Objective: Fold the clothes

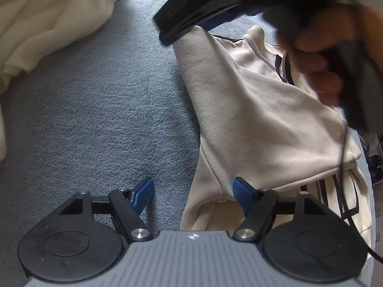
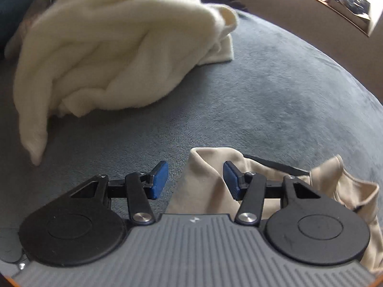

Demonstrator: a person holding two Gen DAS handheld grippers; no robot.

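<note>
A beige zip jacket [image 1: 251, 110] with black trim lies partly folded on the grey fleece surface [image 1: 100, 110]. My left gripper [image 1: 192, 197] hovers open over the jacket's lower left edge, nothing between its blue pads [image 1: 143, 196]. In the left wrist view the right gripper [image 1: 182, 27] hangs over the jacket's top left corner, gripped by a hand [image 1: 318, 71]. In the right wrist view my right gripper [image 2: 195, 180] is open, with a raised beige jacket corner [image 2: 203, 165] standing between its fingers, untouched as far as I can see.
A crumpled cream fleece blanket [image 2: 115, 52] lies at the back left, also seen in the left wrist view as the cream blanket [image 1: 47, 19]. A window sill [image 2: 340, 2] with small objects sits at the far right. A black cable [image 1: 342, 162] trails over the jacket's right side.
</note>
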